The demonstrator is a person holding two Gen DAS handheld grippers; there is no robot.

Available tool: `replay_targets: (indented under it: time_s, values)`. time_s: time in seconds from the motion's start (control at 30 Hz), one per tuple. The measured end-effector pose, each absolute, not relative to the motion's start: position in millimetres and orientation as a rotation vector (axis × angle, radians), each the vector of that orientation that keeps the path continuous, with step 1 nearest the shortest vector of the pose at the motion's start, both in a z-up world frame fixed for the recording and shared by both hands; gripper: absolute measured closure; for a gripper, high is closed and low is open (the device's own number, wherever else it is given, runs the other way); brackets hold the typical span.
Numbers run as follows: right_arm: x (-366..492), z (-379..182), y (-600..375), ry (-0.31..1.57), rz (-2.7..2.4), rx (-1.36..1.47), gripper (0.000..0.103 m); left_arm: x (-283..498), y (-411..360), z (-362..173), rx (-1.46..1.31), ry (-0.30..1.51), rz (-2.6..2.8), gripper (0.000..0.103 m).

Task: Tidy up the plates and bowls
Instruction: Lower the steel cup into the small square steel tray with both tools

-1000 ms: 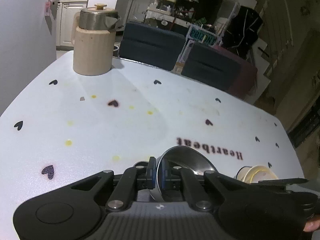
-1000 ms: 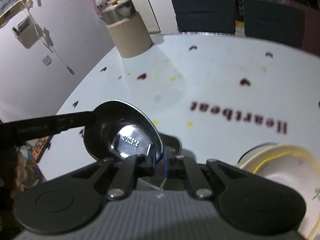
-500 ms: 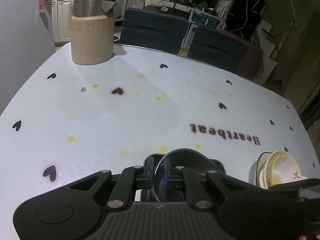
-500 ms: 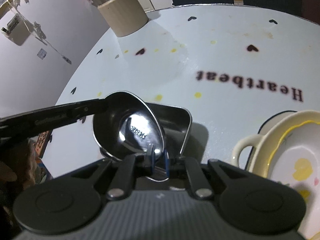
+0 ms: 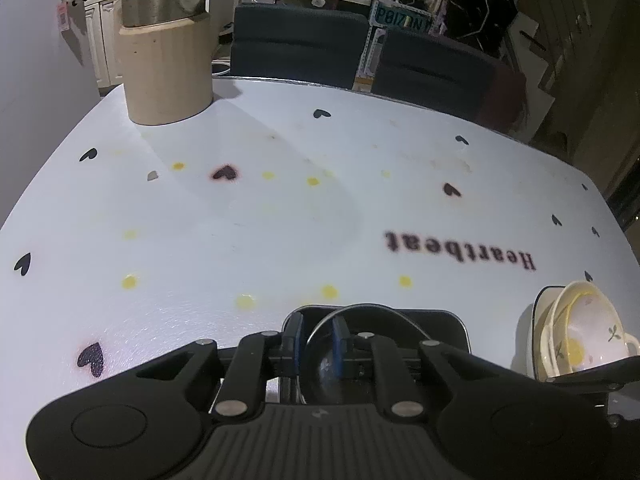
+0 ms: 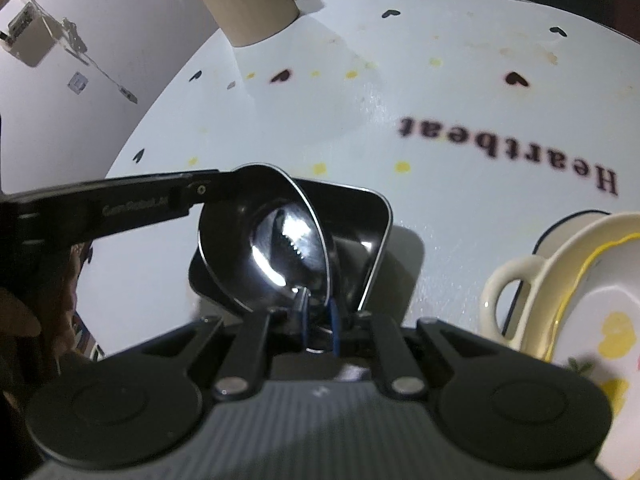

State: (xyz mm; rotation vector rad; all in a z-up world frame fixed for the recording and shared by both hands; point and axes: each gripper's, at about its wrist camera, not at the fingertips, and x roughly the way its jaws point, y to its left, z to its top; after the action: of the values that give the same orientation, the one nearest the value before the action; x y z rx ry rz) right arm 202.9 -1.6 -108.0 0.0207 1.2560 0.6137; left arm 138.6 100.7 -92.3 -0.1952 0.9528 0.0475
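A round steel bowl (image 6: 272, 248) leans tilted inside a square steel dish (image 6: 372, 232) on the white table. My right gripper (image 6: 318, 316) is shut on the bowl's near rim. My left gripper (image 5: 318, 342) straddles the opposite rim (image 5: 372, 312); its jaws are opening, and the thin rim stands between the blue pads with a gap beside it. One of the left fingers (image 6: 140, 206) reaches the bowl's far-left edge in the right wrist view. The dish (image 5: 448, 328) lies mostly hidden under the gripper in the left wrist view.
To the right stands a cream bowl with a handle (image 6: 580, 280), nested in a dark-rimmed white bowl (image 5: 538, 320). A beige jug with a steel lid (image 5: 166, 68) stands at the far left corner. Two dark chairs (image 5: 300, 44) lie beyond the table edge. A wall runs along the left.
Both grippers came down with the steel bowl, which now sits in the square dish. The gap between the left pads has widened a little.
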Motion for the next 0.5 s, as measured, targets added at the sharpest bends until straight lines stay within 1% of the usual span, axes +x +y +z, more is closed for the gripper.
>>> replay_targets:
  time_s: [0.43,0.5]
  values:
    - [203.7,-112.2,2.6,1.264,0.608,0.017,0.089,145.6,97.9,-99.4,-0.185,0.971,0.044,0.085]
    - [204.3,-113.0,2.5,1.267,0.608,0.022,0.086,146.7,98.6,-100.3,-0.190,0.973,0.044,0.085]
